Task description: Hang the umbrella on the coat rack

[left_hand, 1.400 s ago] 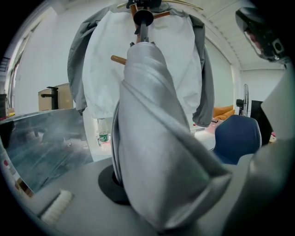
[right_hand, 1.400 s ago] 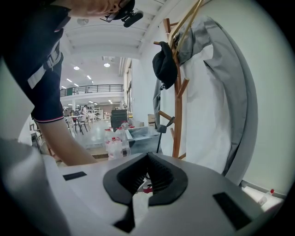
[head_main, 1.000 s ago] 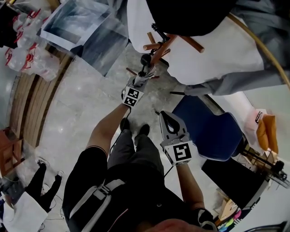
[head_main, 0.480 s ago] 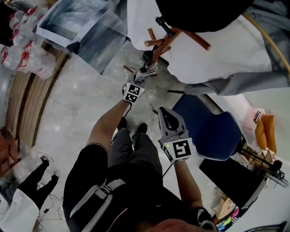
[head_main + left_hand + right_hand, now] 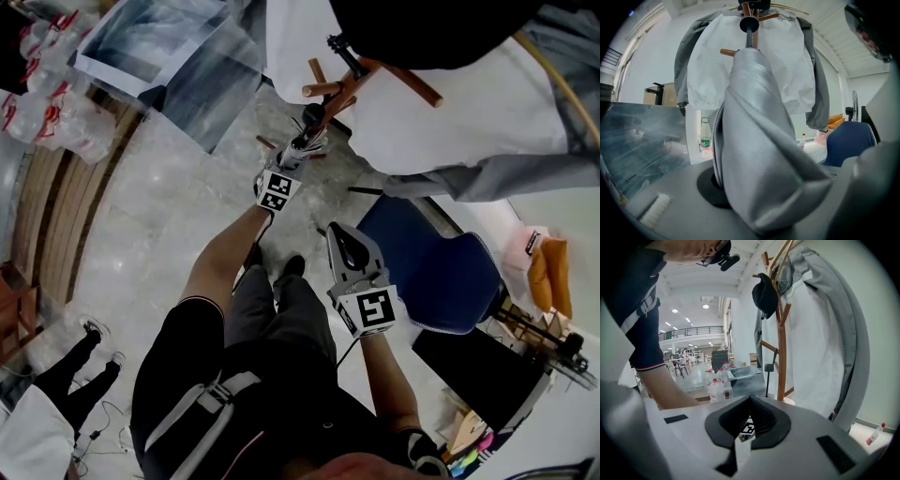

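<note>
Holding the grey umbrella point(image 5: 759, 140) up at the coat rack point(image 5: 342, 82), your left gripper point(image 5: 300, 150) pinches the folded fabric, though its jaws have just been easing apart. Next, I'd say, hook its top over a peg point(image 5: 319, 90). Your right gripper point(image 5: 337, 236) is closed and empty. No writing's legible, only square markers point(image 5: 275, 191).

Head view: left gripper point(image 5: 298, 155) has crept up-frame toward the coat rack point(image 5: 345, 86). Its jaws have just been opening slightly, with the folded grey umbrella point(image 5: 306, 142) between them. The umbrella's black end knob point(image 5: 314, 114) now sits nearer the rack's wooden pegs point(image 5: 323, 89). The bystander point(image 5: 56, 389) at lower left shows further left in frame.
</note>
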Demonstrator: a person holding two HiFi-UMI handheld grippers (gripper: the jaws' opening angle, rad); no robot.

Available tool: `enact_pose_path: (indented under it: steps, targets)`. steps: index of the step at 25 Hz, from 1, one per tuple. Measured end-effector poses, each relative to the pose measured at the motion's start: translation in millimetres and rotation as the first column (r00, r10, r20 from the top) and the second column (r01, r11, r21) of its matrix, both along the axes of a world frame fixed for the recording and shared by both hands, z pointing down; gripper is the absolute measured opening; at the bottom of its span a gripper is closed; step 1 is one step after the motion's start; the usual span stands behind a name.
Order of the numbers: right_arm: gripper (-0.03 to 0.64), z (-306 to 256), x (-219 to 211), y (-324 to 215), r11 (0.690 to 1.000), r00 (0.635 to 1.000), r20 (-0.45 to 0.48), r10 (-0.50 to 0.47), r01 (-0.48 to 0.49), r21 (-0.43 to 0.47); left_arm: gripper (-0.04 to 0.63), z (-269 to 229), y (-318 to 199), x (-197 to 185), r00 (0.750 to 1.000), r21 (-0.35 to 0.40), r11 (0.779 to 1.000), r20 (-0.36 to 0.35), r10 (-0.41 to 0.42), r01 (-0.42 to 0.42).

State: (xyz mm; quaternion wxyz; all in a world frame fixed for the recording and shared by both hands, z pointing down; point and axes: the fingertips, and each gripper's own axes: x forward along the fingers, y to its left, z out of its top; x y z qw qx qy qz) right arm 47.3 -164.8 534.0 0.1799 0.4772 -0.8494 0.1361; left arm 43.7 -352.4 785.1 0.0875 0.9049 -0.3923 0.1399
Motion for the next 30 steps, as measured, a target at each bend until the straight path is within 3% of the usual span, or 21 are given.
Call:
enact_pose_path:
  steps: [6,13,19,23,30]
  targets:
    - [0.000,2.0,-0.8,0.9,1.000,1.000,-0.006,-0.008,0.008,-0.012,0.177,-1.3,-0.5,-2.0,1.000,0.003,1.000,0.001,-0.004,0.004]
    - [0.000,2.9,1.2,1.0,1.000,1.000,0.001,-0.007,0.007,0.001,0.280,-4.0,0.3,-6.4,1.000,0.028,1.000,0.021,0.002,-0.003]
    - [0.000,3.9,1.9,6.8,1.000,1.000,-0.011,-0.018,0.018,-0.019,0.427,-13.5,6.5,-17.7,1.000,0.049,0.999,0.025,-0.010,0.009]
    - [0.000,-1.6,4.0,5.9,1.000,1.000,0.013,-0.007,0.007,0.020,0.465,-22.3,13.3,-28.7,0.999,0.054,0.998,0.023,-0.024,0.023]
    - [0.000,-8.5,9.3,8.2,1.000,1.000,0.019,-0.003,0.002,0.015,0.466,-46.2,29.1,-36.0,1.000,0.076,0.997,0.022,0.008,-0.009]
